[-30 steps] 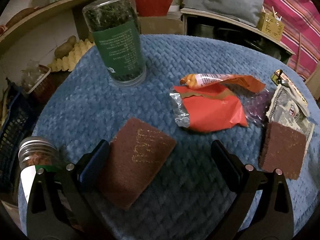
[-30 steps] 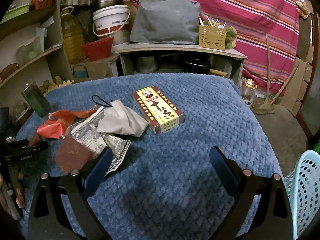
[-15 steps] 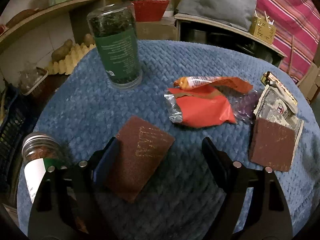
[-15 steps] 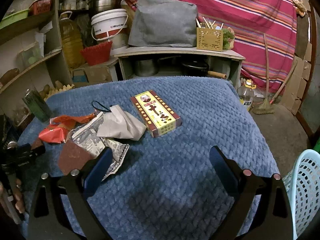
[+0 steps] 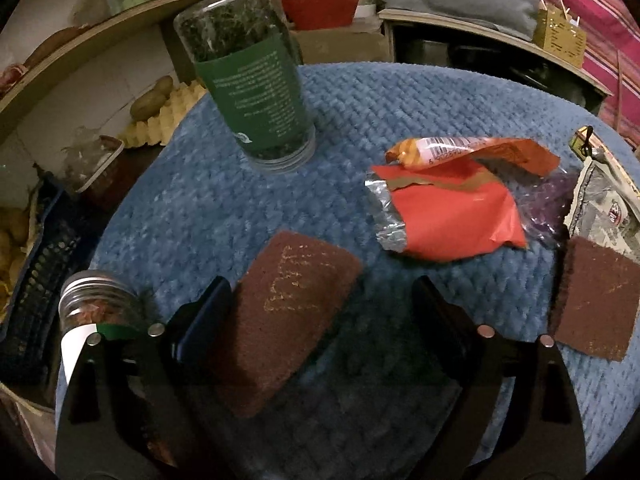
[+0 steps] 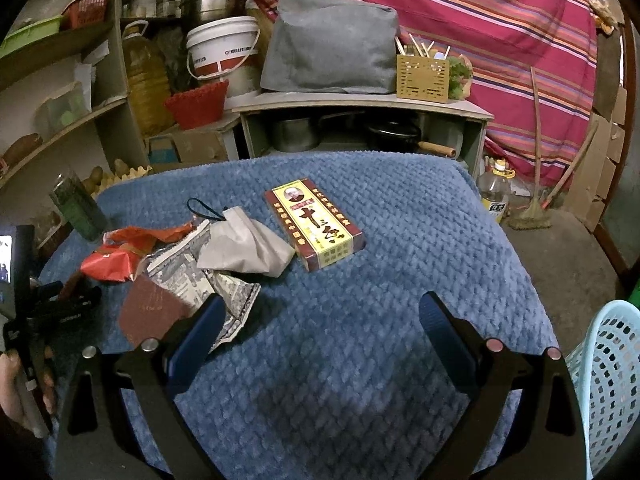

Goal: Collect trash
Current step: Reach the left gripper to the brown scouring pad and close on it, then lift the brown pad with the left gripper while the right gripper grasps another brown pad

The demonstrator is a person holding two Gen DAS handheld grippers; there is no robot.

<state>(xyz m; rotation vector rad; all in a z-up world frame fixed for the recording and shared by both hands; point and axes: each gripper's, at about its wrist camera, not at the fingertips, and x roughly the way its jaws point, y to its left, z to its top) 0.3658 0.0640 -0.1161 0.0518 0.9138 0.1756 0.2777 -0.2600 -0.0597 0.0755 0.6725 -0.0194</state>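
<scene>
Since the earlier frame the left gripper (image 5: 322, 308) has come a little nearer to the closest brown scouring pad (image 5: 286, 320), and its jaws have just been opening again; they stand wide apart, the pad lying between them with its left edge just beside the left finger, not pinched. The right gripper (image 6: 320, 332) is spread apart over bare blue tabletop (image 6: 380, 360). Two brown pads show; the second pad (image 5: 596, 300) lies at 3 o'clock. The trash sits at 1 o'clock: a red wrapper (image 5: 452, 216), an orange wrapper (image 5: 472, 154) with a barcode, printed paper (image 6: 188, 276), crumpled grey paper (image 6: 244, 248). The green jar label (image 5: 256, 100) is too blurred to read. The yellow box (image 6: 316, 224) carries Chinese characters. A second jar (image 5: 96, 312) is partly hidden.
</scene>
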